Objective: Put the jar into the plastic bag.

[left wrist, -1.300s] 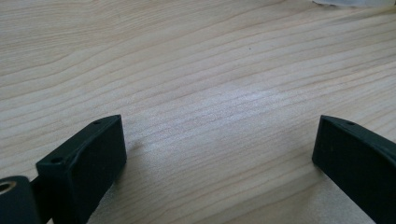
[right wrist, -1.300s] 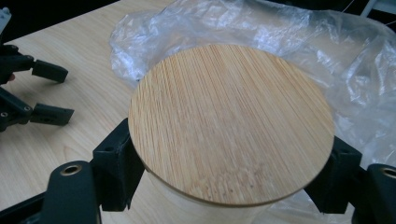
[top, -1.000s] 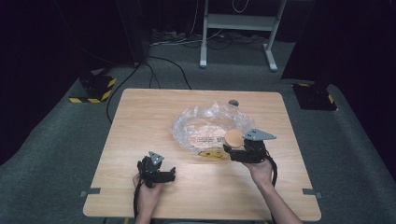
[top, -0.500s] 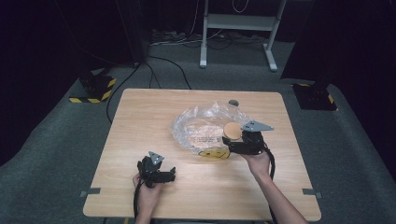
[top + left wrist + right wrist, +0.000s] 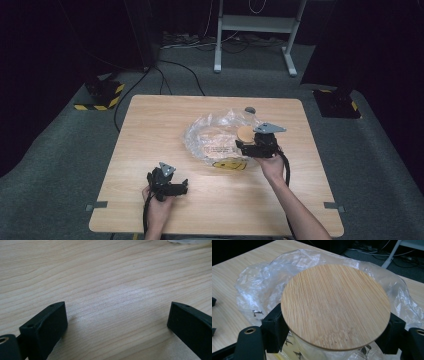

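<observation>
A glass jar with a round bamboo lid [image 5: 335, 305] sits between the jaws of my right gripper [image 5: 334, 330], which is shut on it below the lid. In the high view the lid [image 5: 245, 134] and right gripper [image 5: 247, 141] hang over the right part of a crumpled clear plastic bag [image 5: 210, 137]. The bag [image 5: 257, 285] spreads out under and behind the jar. My left gripper [image 5: 181, 188] rests near the table's front left, well apart from the bag. Its jaws are wide apart over bare wood, so the left gripper [image 5: 117, 315] is open.
The wooden table [image 5: 150, 125] has bare room on its left and front. A yellow printed patch [image 5: 230, 164] lies at the bag's near edge. A small grey round object [image 5: 249, 110] stands behind the bag. Beyond the table are cables and a metal stand [image 5: 252, 30].
My right gripper has carried the jar a little to the left and away from the person, further over the bag. The left gripper has stayed in place.
</observation>
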`<state>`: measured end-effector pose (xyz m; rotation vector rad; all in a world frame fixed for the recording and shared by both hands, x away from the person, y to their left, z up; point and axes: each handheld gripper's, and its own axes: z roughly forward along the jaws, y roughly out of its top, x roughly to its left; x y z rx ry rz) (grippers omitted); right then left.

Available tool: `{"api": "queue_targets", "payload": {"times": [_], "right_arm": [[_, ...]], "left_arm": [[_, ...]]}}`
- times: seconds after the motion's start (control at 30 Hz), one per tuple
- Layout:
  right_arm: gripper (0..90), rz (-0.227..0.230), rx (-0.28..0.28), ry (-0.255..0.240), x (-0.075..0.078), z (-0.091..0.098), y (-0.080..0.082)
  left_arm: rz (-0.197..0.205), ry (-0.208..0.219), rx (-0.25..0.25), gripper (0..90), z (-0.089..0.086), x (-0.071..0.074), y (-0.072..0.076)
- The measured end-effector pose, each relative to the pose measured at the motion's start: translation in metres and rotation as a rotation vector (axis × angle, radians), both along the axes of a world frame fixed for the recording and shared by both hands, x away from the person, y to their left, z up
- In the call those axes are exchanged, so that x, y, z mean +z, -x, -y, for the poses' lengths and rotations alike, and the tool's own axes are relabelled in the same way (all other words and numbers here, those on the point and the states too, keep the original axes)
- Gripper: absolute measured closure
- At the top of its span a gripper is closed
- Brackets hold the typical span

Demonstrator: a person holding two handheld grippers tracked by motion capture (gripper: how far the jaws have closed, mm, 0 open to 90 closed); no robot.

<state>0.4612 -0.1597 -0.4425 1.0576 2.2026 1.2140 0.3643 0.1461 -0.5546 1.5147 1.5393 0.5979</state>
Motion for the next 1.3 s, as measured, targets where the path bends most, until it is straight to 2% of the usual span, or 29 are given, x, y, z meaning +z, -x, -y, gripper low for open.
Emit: {"api": "queue_targets", "payload": {"times": [0.2,0.63,0.93,1.3], "right_arm": [[25.0,-0.01,-0.006,0.007,-0.006,-0.004,-0.008],[25.0,-0.058,-0.021,0.016,-0.034,-0.011,-0.027],[25.0,-0.077,-0.027,0.029,-0.045,-0.016,-0.034],[24.9,-0.08,-0.024,0.04,-0.052,-0.02,-0.036]], "left_arm": [[0.0,-0.001,-0.001,3.1,0.0,0.0,0.0],[0.0,0.0,0.0,3.1,0.0,0.0,0.0],[0.0,0.0,0.0,3.1,0.0,0.0,0.0],[0.0,0.0,0.0,3.1,0.0,0.0,0.0]]}}
